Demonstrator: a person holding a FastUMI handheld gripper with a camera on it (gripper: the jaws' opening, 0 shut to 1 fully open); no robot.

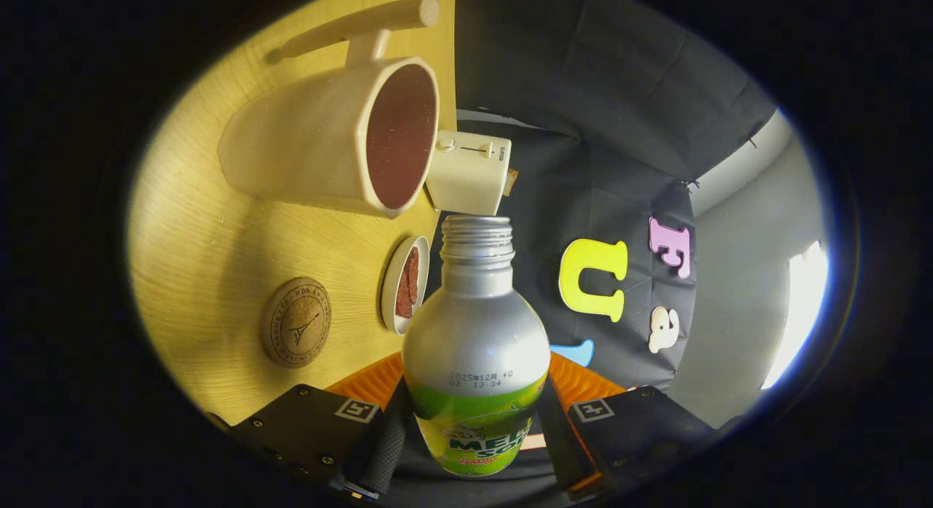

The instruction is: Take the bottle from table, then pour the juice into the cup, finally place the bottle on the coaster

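- Wooden table point(219, 275) looks tipped sideways, holding the cup point(328, 140) and coaster point(296, 322)
- Gripper point(474, 428) squeezes the bottle point(475, 348) between both fingers
- Bring the open mouth over the cup, then tip slowly

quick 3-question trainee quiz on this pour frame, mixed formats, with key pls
1. True or false: the bottle is capped.
2. Which item lies nearest the coaster? A) small dish B) cup C) toaster
3. Fill in: the gripper jaws are shut on the ____.

Key: 1. False, the threaded neck is open. 2. A. 3. bottle, held between both jaws, its mouth pointing toward the cup's rim.
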